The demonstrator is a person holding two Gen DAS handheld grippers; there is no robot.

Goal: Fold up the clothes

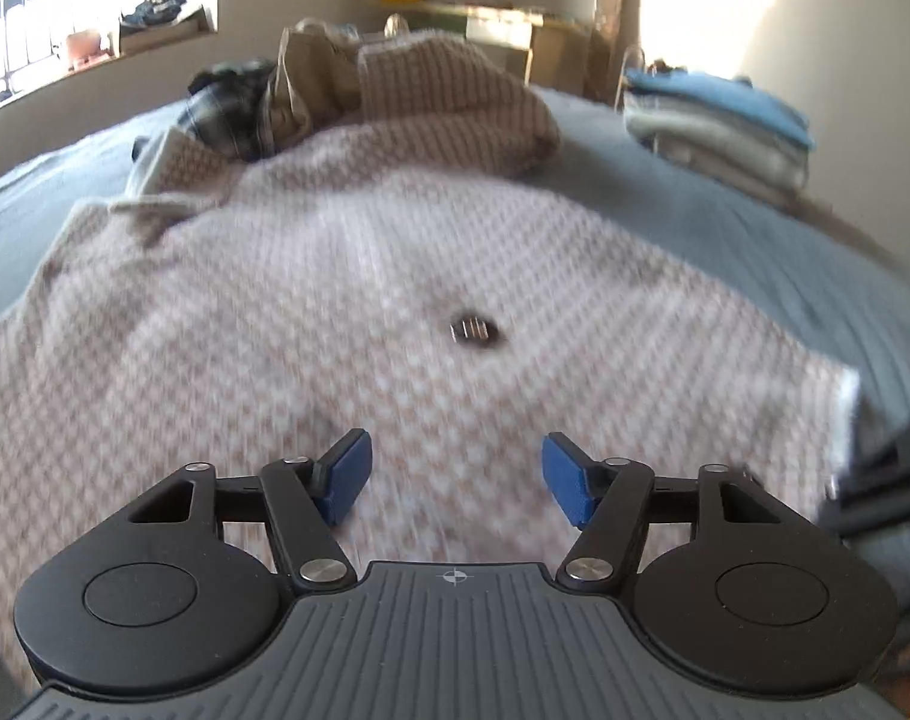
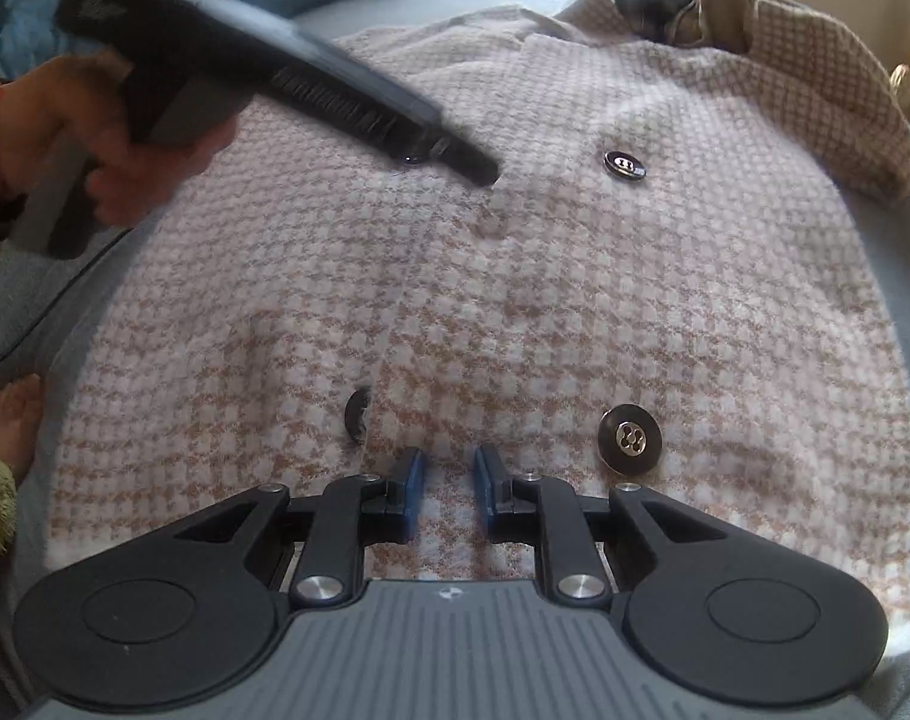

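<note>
jacket [image 2: 515, 276] in pink check lies flat across the bed [image 1: 725, 228]. left gripper [image 1: 455, 474] gapes empty; right gripper [image 2: 449, 495] barely parted, empty. button [image 2: 629, 438] at four o'clock could snag a fold.

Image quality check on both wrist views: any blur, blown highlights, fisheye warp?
Left wrist: jacket motion-smeared, its button streaked; window and the bright patch at top right blown out; bed edge bowed by the fisheye. Right wrist: weave and buttons sharp; only the left claw and hand crossing the frame are blurred.
</note>
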